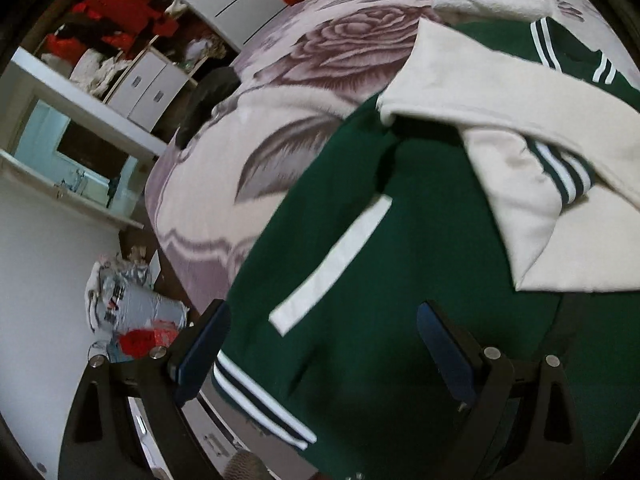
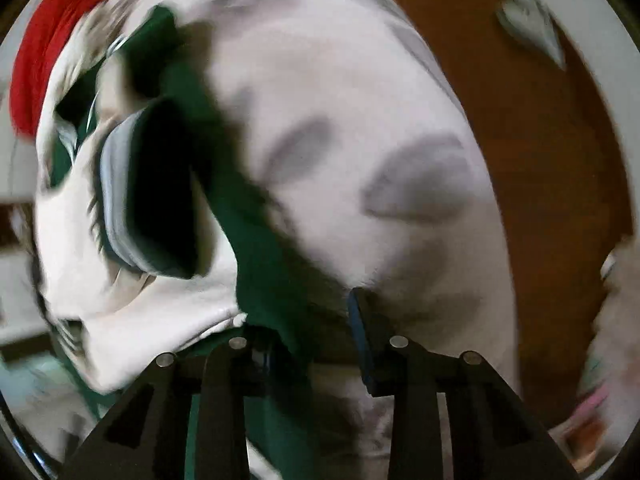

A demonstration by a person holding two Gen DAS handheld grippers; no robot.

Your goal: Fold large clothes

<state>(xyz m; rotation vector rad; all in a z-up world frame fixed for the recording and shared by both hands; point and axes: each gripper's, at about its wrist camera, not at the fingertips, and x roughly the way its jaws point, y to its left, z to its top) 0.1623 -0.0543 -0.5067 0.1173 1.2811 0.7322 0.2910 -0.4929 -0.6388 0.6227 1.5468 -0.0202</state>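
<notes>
Left wrist view: the green jacket (image 1: pixel 360 280) lies on the rose-printed blanket (image 1: pixel 280 92), its cream sleeves (image 1: pixel 520 120) crossed over the body, so the fold looks partly done, with the body not yet doubled. The left gripper (image 1: pixel 324 352) hangs spread above the knit, striped hem.

Right wrist view: blurred; the right gripper (image 2: pixel 312 340) pinches a green fold of soft fleece.
</notes>
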